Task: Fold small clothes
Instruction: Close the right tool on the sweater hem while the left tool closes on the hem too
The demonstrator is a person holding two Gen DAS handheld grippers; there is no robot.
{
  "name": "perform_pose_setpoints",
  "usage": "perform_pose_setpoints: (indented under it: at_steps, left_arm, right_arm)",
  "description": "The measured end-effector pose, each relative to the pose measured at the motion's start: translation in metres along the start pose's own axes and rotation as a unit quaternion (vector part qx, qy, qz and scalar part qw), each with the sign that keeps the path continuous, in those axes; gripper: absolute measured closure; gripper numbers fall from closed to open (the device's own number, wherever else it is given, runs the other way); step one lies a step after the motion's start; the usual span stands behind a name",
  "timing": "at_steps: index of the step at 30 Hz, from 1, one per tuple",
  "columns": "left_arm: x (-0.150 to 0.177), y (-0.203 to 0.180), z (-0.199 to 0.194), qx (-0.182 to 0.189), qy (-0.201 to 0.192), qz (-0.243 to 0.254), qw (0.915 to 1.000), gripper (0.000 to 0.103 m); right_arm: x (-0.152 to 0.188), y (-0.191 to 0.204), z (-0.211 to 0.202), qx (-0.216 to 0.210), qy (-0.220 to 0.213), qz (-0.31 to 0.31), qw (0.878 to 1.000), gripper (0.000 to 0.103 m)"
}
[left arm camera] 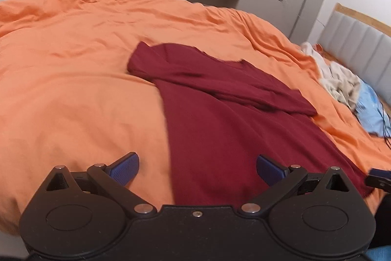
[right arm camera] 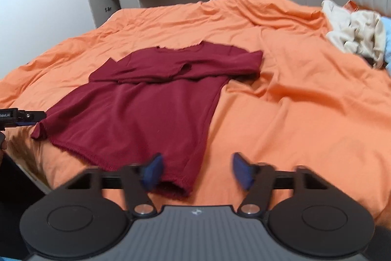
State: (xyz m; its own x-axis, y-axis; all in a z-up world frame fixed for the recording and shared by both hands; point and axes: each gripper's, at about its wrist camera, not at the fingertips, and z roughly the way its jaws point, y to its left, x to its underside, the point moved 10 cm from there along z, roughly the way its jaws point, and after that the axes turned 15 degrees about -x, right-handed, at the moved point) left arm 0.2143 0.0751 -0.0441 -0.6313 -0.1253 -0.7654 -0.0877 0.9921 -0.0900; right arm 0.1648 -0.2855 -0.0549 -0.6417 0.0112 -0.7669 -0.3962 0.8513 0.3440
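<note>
On orange duvet, mid-bed: dark red top flat, sleeves folded across chest. L gripper near hem's left corner, jaws wide apart, nothing btwn; R gripper at hem's right corner, jaws apart, not pinching cloth. Far right by headboard: cream clothes heaped.

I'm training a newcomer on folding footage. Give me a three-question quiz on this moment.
1. True or false: both sleeves of the shirt lie folded across its chest.
2. What holds the shirt now? A) left claw B) right claw C) neither
3. Fill in: the beige pile lies near the ____.

Key: 1 true; 2 C, both claws stand open with nothing pinched; 3 headboard.
</note>
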Motion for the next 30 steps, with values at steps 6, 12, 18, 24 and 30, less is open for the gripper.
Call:
perform_pose_setpoints:
  at_steps: [6,12,18,24,30]
  left_arm:
    - [0.011,0.003,-0.004,-0.002,0.023,-0.02,0.9995,0.027]
    - [0.013,0.018,-0.001,-0.008,0.04,-0.066,0.997,0.079]
    - [0.006,0.016,-0.014,-0.034,-0.005,-0.038,0.9987,0.098]
    - [-0.022,0.023,-0.046,-0.065,-0.07,0.004,0.9954,0.099]
    - [0.001,0.033,-0.03,-0.076,-0.025,0.016,0.9967,0.099]
  right_arm:
    - [0.008,0.007,0.005,-0.021,-0.006,0.011,1.0,0.073]
    - [0.007,0.005,0.004,-0.012,-0.022,0.013,1.0,0.093]
    - [-0.008,0.008,-0.015,0.013,-0.055,-0.017,0.998,0.095]
    - [-0.014,0.011,-0.025,0.024,-0.061,-0.031,0.997,0.096]
    - [0.006,0.006,-0.011,0.022,-0.027,-0.018,0.999,0.095]
